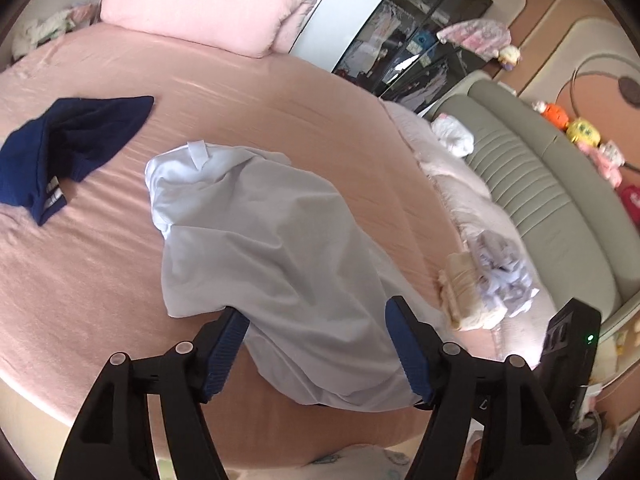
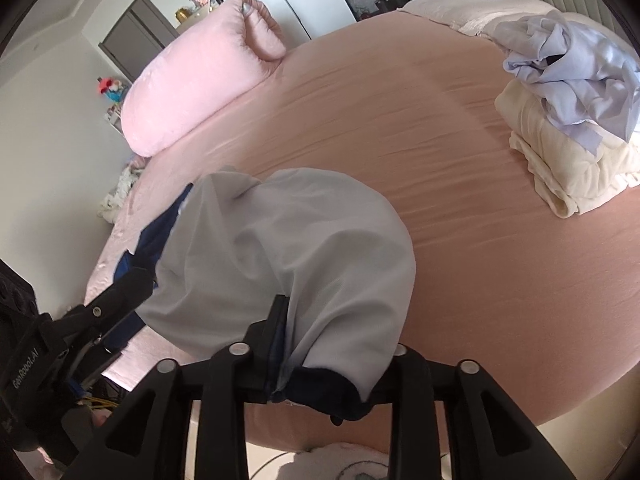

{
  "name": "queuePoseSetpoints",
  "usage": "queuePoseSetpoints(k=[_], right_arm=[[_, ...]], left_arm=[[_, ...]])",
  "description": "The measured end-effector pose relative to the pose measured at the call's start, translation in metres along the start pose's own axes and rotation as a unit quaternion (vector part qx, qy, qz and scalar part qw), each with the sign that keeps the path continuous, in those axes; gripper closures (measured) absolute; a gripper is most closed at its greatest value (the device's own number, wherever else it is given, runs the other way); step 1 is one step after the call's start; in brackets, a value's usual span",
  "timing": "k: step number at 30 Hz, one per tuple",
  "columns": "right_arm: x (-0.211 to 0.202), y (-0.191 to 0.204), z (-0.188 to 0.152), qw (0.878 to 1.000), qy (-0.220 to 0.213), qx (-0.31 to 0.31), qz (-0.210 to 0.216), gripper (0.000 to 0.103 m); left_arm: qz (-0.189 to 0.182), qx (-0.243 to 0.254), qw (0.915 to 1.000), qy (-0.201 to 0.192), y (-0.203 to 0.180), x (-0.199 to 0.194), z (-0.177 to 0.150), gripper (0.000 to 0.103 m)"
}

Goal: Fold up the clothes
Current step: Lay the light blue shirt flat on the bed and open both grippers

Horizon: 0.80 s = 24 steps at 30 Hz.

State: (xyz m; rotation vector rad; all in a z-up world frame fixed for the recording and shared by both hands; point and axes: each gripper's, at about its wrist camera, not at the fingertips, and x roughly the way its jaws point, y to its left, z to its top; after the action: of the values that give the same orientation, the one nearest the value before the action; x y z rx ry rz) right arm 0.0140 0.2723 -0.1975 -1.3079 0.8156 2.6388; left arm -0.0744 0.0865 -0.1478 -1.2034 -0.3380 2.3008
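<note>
Garments on the bed point(image 1: 100, 280): one white point(image 1: 276, 248), one navy point(image 1: 68, 148).

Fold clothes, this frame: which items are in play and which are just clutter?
In play:
- white shirt, draped between both sets of jaws
- navy garment
- left gripper, jaws apart
- right gripper
- bed sheet

Lying about:
- pink pillow
- cream blanket with lilac cloth on it
- soft toys

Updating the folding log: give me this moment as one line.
stage: white garment crumpled on bed; left gripper: open, garment between jaws; right gripper: draped in garment, grip unclear
</note>
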Motion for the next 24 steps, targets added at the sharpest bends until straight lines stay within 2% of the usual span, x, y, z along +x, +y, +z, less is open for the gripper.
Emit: queuePoseSetpoints(k=[1,3,8,11,14,16,19,21,24], right_arm=[[0.001,-0.001,0.000,1.000,0.007,-0.002,-0.011,0.061],[0.001,-0.004,0.000,0.999,0.015,-0.003,-0.029,0.046],[-0.010,-0.017,0.004,0.998,0.024,0.008,-0.049,0.040],[-0.021,-0.024,0.008,0.998,0.021,0.016,-0.059,0.039],[-0.031,-0.029,0.010,0.995,0.015,0.015,-0.092,0.039],[-0.037,-0.031,0.011,0.993,0.015,0.003,-0.115,0.039],[-0.041,-0.029,0.006,0.988,0.037,-0.045,-0.141,0.039],[-0.039,-0.026,-0.001,0.981,0.053,-0.090,-0.165,0.039],[-0.034,-0.025,-0.012,0.971,0.064,-0.139,-0.184,0.039]], left_arm=[[0.008,0.014,0.9999,0.002,-0.003,0.000,-0.001,0.034],[0.023,0.042,0.9989,0.002,-0.009,-0.001,-0.005,0.034],[0.049,0.092,0.9945,-0.001,-0.018,-0.007,-0.013,0.034],[0.016,0.096,0.9952,0.010,-0.017,-0.011,-0.015,0.034],[-0.042,0.100,0.9934,0.037,-0.018,-0.012,-0.017,0.034],[-0.061,0.113,0.9910,0.038,-0.021,-0.014,-0.021,0.034],[-0.027,0.167,0.9845,0.047,-0.032,-0.011,-0.030,0.034],[0.009,0.217,0.9747,0.051,-0.042,-0.008,-0.040,0.034],[0.035,0.262,0.9630,0.052,-0.050,-0.004,-0.055,0.034]])
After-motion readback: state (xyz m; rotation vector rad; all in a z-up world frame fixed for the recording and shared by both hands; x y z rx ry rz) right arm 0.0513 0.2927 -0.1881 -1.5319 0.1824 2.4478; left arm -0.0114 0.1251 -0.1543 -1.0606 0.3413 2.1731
